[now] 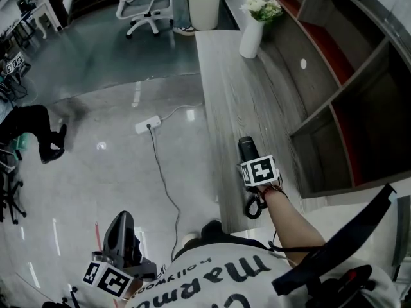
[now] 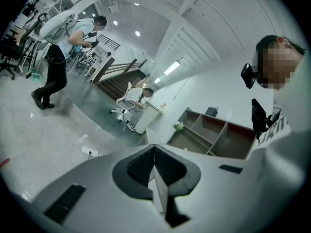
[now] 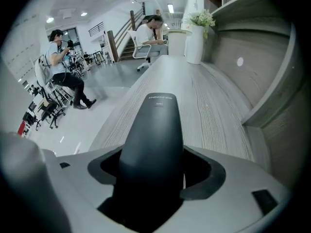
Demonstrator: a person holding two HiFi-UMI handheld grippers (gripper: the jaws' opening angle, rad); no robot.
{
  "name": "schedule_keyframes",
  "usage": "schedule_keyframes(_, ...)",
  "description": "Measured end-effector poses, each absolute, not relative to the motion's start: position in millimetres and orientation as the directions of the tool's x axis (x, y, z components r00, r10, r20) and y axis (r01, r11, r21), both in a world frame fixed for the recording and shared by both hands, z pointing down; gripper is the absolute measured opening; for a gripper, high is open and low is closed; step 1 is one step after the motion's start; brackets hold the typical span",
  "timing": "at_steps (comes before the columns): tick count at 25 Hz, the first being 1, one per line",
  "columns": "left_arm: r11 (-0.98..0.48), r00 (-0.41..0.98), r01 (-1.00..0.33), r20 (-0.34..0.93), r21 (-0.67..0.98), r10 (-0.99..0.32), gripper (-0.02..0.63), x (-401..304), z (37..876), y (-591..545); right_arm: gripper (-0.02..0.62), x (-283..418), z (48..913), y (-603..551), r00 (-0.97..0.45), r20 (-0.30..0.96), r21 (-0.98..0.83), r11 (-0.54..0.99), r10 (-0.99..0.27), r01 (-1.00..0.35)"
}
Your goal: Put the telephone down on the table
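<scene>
- left gripper (image 2: 154, 149): idle and low at the person's left side, over the floor (image 1: 96, 172) and well apart from the bench (image 1: 225, 95); its fingers are together with nothing between them; it points nearly level and seems to have no part in this step
- bench: a long grey wood-grain top running away from the person, with a white vase of flowers (image 1: 252, 34) at its far end and a shelf unit (image 1: 334, 95) along its right edge
- telephone (image 1: 246, 147): a black handset close to the bench's near end, lying along the length of the bench, about midway between the left and right edges; its far end appears to rest on the wood, so I judge the setting-down as good as done
- right gripper (image 3: 154, 171): its fingers stand wide apart with the handset between them; a thin light gap shows on the handset's right side, so the pads do not look to be pressing on it
- forearm (image 1: 289, 220): bare, reaching in from the lower right over the near end; the gripper tips steeply down onto the handset
- left to do, as I judge it: draw the fingers back off the handset without dragging it, then lift away
</scene>
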State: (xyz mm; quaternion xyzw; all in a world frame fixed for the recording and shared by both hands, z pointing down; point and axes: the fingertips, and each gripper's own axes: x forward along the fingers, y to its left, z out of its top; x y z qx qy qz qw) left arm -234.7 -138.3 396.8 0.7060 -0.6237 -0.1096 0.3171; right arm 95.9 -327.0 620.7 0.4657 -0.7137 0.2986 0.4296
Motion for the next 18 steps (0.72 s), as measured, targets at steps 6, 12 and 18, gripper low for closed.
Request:
schedule_keyframes(6, -0.016, 0.195, -0.811, 0.244, 0.585, -0.950, 0.009, -234, 398, -139, 0.334, 96, 621, -327, -0.212, 0.890, -0.048, 0.381, -0.403, -0.923)
schedule_keyframes(12, -0.018, 0.198, -0.811, 0.246, 0.585, -0.949, 0.009, -234, 398, -140, 0.344, 89, 618, -325, -0.291, 0.879, -0.147, 0.365, -0.378, -0.919)
schedule_keyframes(18, -0.026, 0.206, -0.810, 0.242, 0.586, -0.948, 0.009, -233, 396, -141, 0.347, 87, 612, -326, -0.322, 0.865, -0.198, 0.327, -0.385, -0.924)
